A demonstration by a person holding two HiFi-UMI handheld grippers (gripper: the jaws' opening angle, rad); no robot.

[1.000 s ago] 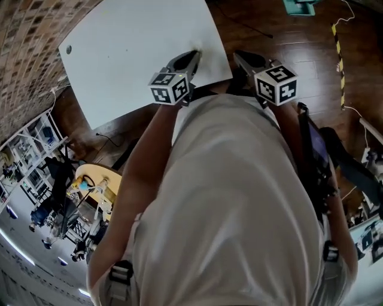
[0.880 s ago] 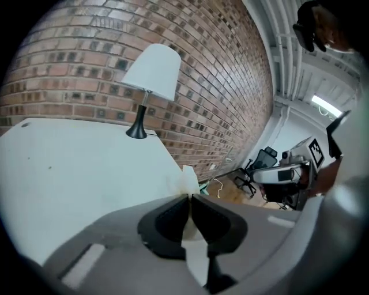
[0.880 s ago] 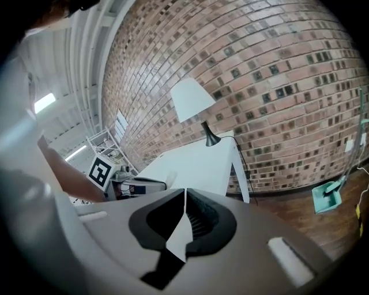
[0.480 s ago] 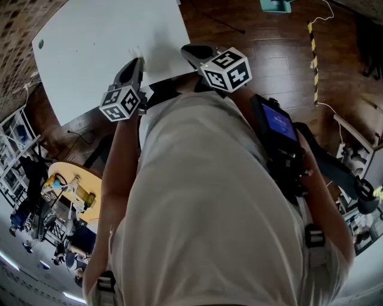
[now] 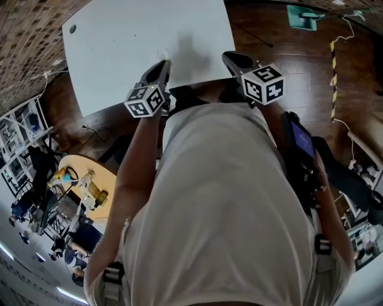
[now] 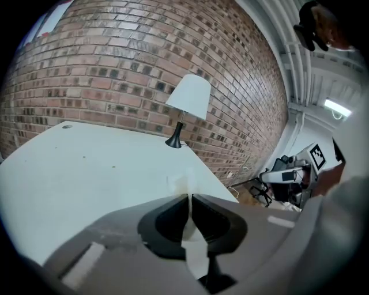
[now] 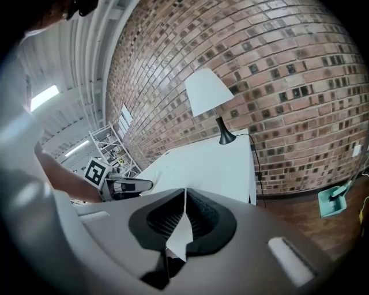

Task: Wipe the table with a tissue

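The white table fills the top of the head view. My left gripper hangs over its near edge, jaws shut on a white tissue that pokes out ahead of the tips. At the table's near right corner is my right gripper; in its own view the gripper is shut on a thin white piece of tissue. That view also takes in the left gripper at the left. The person's torso hides the table's near edge between the arms.
A lamp with a white shade stands at the table's far end against the brick wall. Wooden floor lies to the right, with a teal dustpan and a striped cable. A round yellow table sits lower left.
The head view has swung left and then back. Both grippers stay shut by the table's near edge. The right one has come from beside the corner to over it.
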